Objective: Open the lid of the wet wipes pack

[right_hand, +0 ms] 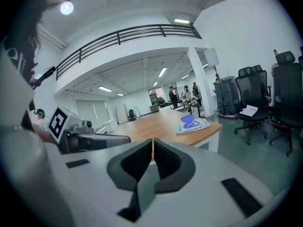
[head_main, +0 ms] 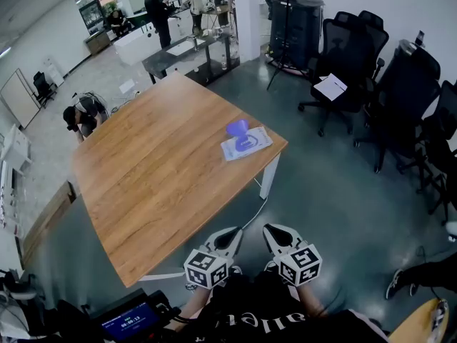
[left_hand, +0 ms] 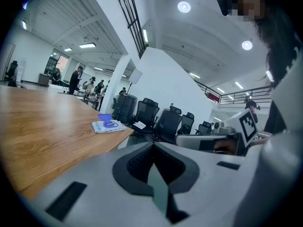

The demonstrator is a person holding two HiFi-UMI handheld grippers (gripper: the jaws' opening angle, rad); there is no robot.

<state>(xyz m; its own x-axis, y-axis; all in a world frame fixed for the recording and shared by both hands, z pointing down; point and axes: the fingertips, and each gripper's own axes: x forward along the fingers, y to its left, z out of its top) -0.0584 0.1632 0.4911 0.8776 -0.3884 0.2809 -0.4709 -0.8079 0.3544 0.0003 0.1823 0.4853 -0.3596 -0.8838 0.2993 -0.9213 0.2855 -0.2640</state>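
Wide office floor, with a wooden table point(head_main: 157, 163) in the middle and black chairs point(head_main: 357, 56) along the wall. At the table's far corner the wet wipes pack point(head_main: 246, 145) lies flat. Its purple lid point(head_main: 238, 127) stands tipped up, so the pack looks already opened; I can't tell whether wipes show in the opening. The left gripper point(head_main: 231, 234) and right gripper point(head_main: 271, 231) sit by the person's body, well apart from the pack. Each has its jaws pressed together on nothing, likely at rest.

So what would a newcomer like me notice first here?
A big wooden table carries one wet wipes pack near its right-hand corner, its purple lid standing open. At the bottom of the head view, the left gripper and right gripper are held side by side off the table, both shut and empty.
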